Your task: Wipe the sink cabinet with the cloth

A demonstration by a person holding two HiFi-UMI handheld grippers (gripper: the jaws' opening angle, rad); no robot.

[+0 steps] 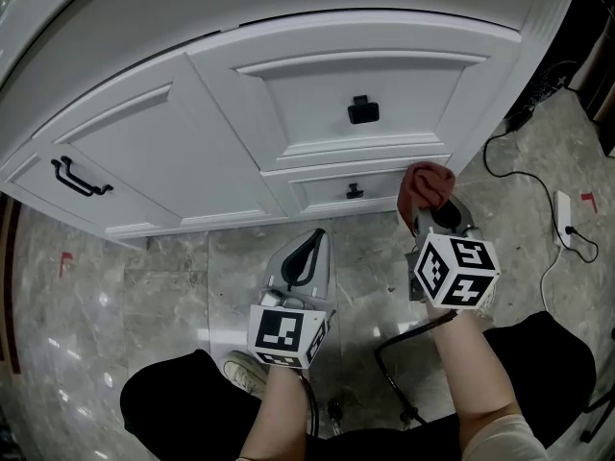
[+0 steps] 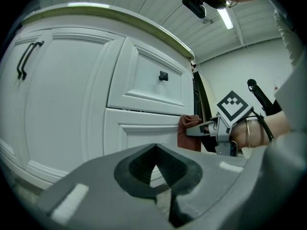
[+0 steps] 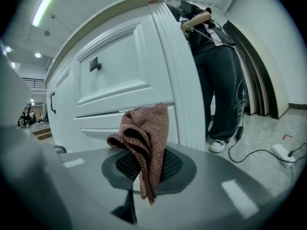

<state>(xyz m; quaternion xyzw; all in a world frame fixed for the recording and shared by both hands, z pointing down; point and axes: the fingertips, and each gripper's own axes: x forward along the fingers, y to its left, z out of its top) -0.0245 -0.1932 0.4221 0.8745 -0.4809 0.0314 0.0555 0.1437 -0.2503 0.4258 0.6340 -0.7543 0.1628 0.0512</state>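
The white sink cabinet (image 1: 317, 104) fills the top of the head view, with two drawers bearing black knobs and a door with a black handle. My right gripper (image 1: 432, 205) is shut on a reddish-brown cloth (image 1: 427, 186), held at the right end of the lower drawer (image 1: 356, 188). In the right gripper view the cloth (image 3: 144, 138) bunches out of the jaws, close to the cabinet's corner post (image 3: 177, 80). My left gripper (image 1: 303, 257) hangs shut and empty below the drawers, a little off the cabinet; its jaws (image 2: 156, 169) show closed.
A black cable (image 1: 519, 161) and a white power strip (image 1: 565, 217) lie on the marble floor at right. A person in dark trousers (image 3: 220, 80) stands past the cabinet's corner. The door's black handle (image 1: 79, 177) is at the left. My shoe (image 1: 252, 373) is below.
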